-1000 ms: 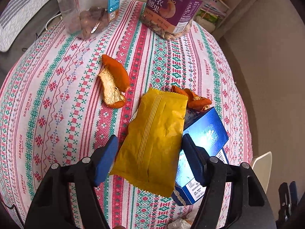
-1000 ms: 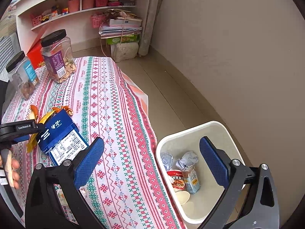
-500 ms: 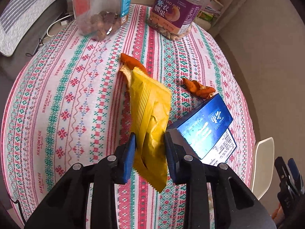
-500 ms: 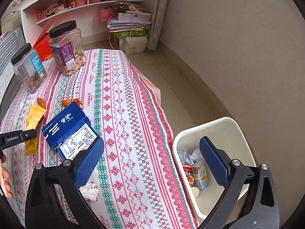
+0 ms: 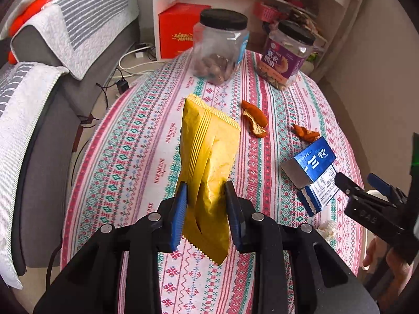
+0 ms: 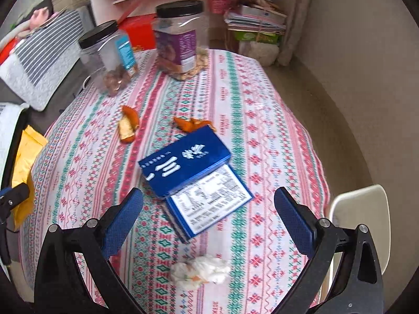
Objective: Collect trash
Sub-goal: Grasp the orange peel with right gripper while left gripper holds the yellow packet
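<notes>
Now the left tool (image 5: 205, 204) has lifted the clamped yellow wrapper (image 5: 209, 157) clear of the tablecloth (image 5: 131, 144); right tool (image 6: 208, 217) gapes empty.

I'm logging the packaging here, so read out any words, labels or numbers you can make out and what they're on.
"HANDMADE": tablecloth, repeated along its stripes.
"三" in white: blue box; its other characters and white label are blurred.
Purple-label jar: Chinese characters, too blurred.
Red box: gold print, unreadable.
Yellow wrapper: no text.
</notes>
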### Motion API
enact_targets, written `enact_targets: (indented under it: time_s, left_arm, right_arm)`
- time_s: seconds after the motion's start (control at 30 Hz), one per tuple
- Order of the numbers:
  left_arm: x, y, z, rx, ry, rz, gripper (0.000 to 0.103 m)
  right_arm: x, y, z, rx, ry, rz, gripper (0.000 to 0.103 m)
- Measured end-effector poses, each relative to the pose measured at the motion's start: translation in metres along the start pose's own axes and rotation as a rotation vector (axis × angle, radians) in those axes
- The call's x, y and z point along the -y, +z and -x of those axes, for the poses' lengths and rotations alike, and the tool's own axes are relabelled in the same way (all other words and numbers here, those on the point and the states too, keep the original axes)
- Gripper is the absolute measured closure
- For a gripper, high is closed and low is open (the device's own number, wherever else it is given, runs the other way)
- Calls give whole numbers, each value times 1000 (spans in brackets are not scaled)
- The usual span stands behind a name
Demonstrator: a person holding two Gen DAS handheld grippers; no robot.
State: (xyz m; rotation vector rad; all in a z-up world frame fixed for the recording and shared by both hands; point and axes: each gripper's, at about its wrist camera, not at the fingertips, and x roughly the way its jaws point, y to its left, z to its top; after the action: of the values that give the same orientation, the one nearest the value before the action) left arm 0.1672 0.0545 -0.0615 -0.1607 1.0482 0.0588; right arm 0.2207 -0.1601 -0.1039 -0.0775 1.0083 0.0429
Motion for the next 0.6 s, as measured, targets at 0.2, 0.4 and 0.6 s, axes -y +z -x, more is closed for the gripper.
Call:
enact_targets:
  time_s: [0.2, 0.4, 0.6]
  left_arm:
    - [-19, 11, 21, 74, 15, 7, 74]
    - [-39, 24, 30, 99, -5, 19, 74]
    - [-48, 24, 29, 91, 8, -3, 74]
  right_arm:
    - [-62, 49, -38, -15, 13, 145, 7]
    - [-110, 78, -89, -88, 8, 186, 7]
    - [-120, 88, -138, -208, 40, 123, 27]
